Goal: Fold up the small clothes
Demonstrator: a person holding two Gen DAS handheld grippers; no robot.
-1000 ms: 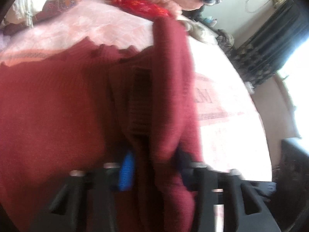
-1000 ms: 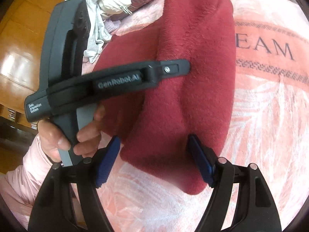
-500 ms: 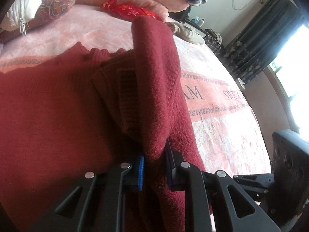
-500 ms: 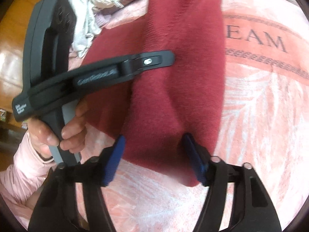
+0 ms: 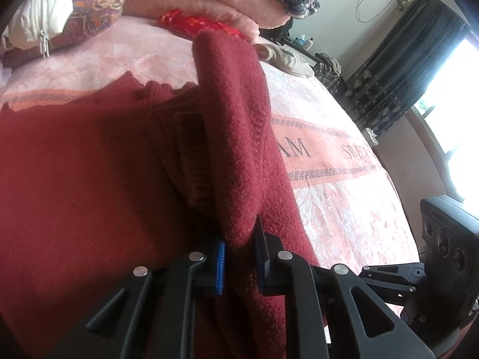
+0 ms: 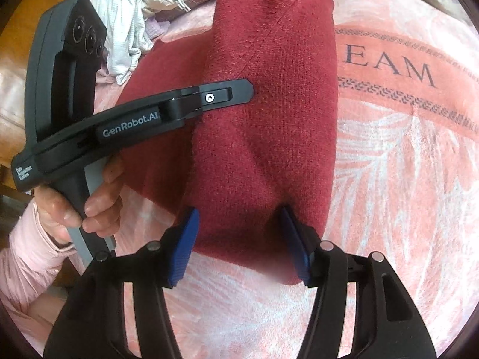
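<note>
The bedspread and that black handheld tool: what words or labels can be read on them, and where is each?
"GenRobot.AI": on the arm of the left gripper.
"Data Acquisition System": small print on its rear end, only just readable.
"EAM": on the pink bedspread, the word's start hidden by the red sweater.
"SWEET": on the same band in the left wrist view, upside down and blurred.
</note>
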